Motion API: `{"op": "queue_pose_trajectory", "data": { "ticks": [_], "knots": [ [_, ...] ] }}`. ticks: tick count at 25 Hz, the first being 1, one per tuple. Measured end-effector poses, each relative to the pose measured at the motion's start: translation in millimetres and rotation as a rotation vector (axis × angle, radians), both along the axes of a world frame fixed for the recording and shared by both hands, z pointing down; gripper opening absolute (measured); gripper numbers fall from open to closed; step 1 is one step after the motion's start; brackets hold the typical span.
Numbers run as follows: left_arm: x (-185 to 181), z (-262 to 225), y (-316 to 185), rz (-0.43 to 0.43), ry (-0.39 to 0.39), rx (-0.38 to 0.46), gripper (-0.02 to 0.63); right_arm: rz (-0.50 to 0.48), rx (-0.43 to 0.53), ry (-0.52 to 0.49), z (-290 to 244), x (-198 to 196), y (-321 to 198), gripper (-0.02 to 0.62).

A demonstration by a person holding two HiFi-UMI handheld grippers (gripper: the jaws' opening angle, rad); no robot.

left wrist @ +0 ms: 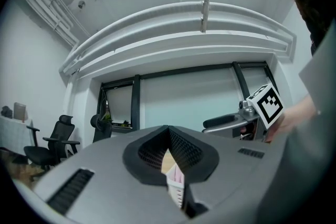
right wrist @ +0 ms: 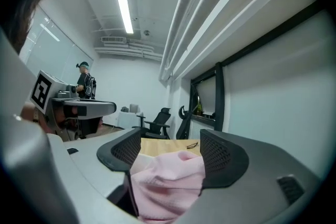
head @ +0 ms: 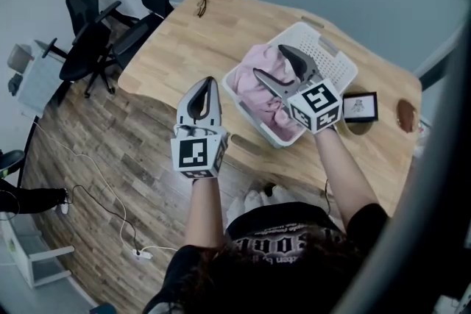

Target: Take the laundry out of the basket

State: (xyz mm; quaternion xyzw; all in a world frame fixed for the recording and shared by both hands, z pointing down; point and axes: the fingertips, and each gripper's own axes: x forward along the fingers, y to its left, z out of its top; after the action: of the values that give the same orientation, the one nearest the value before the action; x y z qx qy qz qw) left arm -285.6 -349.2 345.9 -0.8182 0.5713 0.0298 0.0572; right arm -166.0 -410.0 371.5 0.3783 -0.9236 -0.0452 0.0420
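Laundry (head: 259,77) sits in the basket (head: 333,61) at the tabletop (head: 199,40) edge, with bare wood toward 10 o'clock. Right gripper (head: 269,60) gapes around it. Left gripper (head: 209,83) is clenched, empty.

**Bench** (head: 221,33): pale wood top, rounded corners.

Lying on it:
- Basket (head: 335,59): white perforated plastic, rectangular, set at an angle.
- Spectacles (head: 201,7): dark frame, well apart from the basket, by the far left corner.
- Black-framed card (head: 360,106): flat, just right of the basket.
- Brown object (head: 406,115): oval, right of the basket, beyond the card; kind unclear.
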Motion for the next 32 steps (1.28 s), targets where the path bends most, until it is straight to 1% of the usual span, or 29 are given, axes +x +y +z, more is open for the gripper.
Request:
{"op": "queue_pose_trajectory", "data": {
  "ticks": [4, 9, 13, 18, 25, 30, 32],
  "knots": [
    [-1.0, 0.6, -5.9, -0.014, 0.000, 0.002, -0.003, 0.058, -0.051, 0.012, 16.4, 2.2, -25.6, 0.396],
    [3.1, 0.0, -11.2, -0.021, -0.006, -0.013, -0.003, 0.079, -0.160, 0.014, 47.7, 3.7, -53.4, 0.430],
    [3.8, -1.4, -15.8, -0.026, -0.017, 0.002, -0.003, 0.082, -0.253, 0.046, 78.3, -1.3, -68.2, 0.443],
    [4.7, -2.6, -18.3, -0.025, -0.021, 0.008, -0.003, 0.094, -0.335, 0.124, 121.0, -2.9, -76.1, 0.451],
    [4.7, -2.7, -21.8, -0.021, -0.021, 0.012, -0.003, 0.104, -0.437, 0.118, 153.4, 2.5, -78.3, 0.463],
    [4.9, -5.0, -22.5, -0.019, -0.024, 0.014, -0.003, 0.091, -0.547, 0.103, 176.6, -1.0, -73.9, 0.469],
    [3.5, -6.0, -22.7, -0.023, -0.028, 0.020, -0.003, 0.078, -0.579, 0.116, 185.2, -4.3, -70.7, 0.469]
  ]
}}
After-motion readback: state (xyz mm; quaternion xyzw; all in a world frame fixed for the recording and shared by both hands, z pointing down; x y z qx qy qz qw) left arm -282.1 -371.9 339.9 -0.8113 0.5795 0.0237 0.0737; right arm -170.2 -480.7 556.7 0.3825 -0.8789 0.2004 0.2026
